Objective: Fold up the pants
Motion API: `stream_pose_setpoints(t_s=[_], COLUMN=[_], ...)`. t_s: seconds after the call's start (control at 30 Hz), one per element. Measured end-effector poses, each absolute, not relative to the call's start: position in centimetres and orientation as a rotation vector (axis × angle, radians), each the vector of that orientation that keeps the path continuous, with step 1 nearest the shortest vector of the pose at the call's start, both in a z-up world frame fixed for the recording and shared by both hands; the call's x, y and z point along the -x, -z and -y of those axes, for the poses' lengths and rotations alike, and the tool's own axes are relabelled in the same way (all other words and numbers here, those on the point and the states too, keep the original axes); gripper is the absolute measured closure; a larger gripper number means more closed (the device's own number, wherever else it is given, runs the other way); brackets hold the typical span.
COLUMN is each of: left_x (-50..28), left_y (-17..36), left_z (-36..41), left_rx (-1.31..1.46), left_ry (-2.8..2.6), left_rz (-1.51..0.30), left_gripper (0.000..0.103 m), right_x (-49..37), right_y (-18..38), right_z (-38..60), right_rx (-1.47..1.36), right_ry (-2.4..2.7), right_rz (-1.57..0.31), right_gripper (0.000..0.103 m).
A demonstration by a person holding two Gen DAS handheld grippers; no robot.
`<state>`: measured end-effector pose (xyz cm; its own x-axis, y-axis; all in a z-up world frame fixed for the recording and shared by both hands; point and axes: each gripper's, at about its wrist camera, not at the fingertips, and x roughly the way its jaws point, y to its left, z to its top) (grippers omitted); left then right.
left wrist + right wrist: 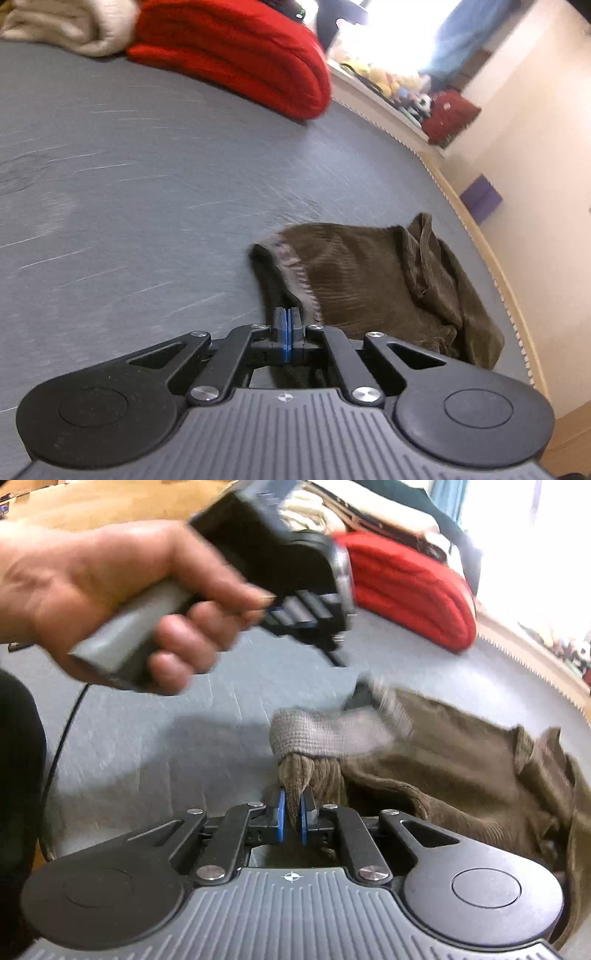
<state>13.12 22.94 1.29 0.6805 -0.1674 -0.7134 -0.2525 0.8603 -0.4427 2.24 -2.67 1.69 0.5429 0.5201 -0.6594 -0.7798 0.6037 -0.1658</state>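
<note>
Brown corduroy pants [369,288] lie crumpled at the right of the grey tabletop [129,184]. My left gripper [287,314] is shut, its blue pads together. The waistband's edge runs up to its tips and looks pinched there. In the right wrist view a hand [110,590] holds that left gripper [340,657] above the pants [461,768]. The grey inner waistband [332,731] rises blurred toward it. My right gripper [291,805] is shut on a bunched fold of corduroy at the waistband's near corner.
A folded red garment [240,55] and a folded cream one [66,26] lie at the far side of the table. The table's pale edge [480,240] curves close to the right of the pants. A black cable [62,731] hangs at the left.
</note>
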Motion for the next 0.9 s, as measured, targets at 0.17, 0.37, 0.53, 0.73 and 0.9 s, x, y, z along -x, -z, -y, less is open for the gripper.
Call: stream_pose_setpoints(t_s=[0.17,0.37,0.53,0.73,0.9], left_x=[-9.1,-8.8,-13.3,-17.9,-22.9], left_y=[-0.1,5.8,9.7,11.8,11.7], left_z=[-28.1,-28.6,-25.0,-23.5,-21.0], left_rx=[0.73,0.914,0.962,1.007,0.934], left_ry=[-0.008,0.04,0.163,0.166,0.176], left_rz=[-0.869,-0.891,-0.945,-0.89,-0.897], left_gripper=[0.086,0.077,0.045,0.036,0.035], right_x=[-1.6,-0.5,0.2,0.5,-1.8], right_y=[-1.5,1.4,2.4,3.2,4.1], right_z=[1.2,1.3,2.3,2.3,2.5], right_rx=[0.468,0.651,0.704,0.776,0.791], right_ry=[-0.763,-0.734,-0.729,-0.737,-0.746], right_rz=[-0.639,-0.684,-0.688,-0.622,-0.647], right_gripper=[0.095,0.094,0.08,0.055,0.055])
